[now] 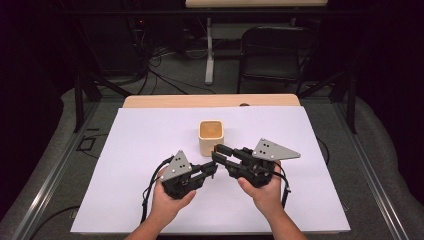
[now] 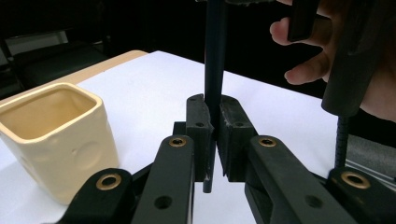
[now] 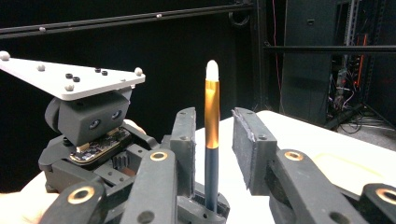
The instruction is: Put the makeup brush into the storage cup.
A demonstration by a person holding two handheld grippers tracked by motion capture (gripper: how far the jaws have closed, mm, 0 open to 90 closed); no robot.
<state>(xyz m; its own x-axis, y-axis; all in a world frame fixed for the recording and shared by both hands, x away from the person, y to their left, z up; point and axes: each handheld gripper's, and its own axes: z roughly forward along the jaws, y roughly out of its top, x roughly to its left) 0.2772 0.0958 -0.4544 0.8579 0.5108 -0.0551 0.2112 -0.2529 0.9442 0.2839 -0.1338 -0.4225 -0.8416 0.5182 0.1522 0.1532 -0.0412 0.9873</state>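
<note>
A slim dark stick (image 3: 211, 121) with a gold band and a white tip stands upright. My left gripper (image 2: 214, 135) is shut on its lower shaft (image 2: 214, 70), low over the white sheet in the high view (image 1: 212, 170). My right gripper (image 3: 215, 135) is open, one pad on each side of the stick's upper part with a gap on both sides. In the high view its tips (image 1: 218, 151) point left, just above the left gripper's. The left gripper's jaws (image 3: 208, 210) clamp the stick's foot in the right gripper view.
A cream square cup (image 1: 211, 136) stands upright and empty just behind the grippers, also at the left in the left gripper view (image 2: 56, 135). A white sheet (image 1: 140, 150) covers the wooden table (image 1: 165, 101). A folding chair (image 1: 272, 52) stands beyond the far edge.
</note>
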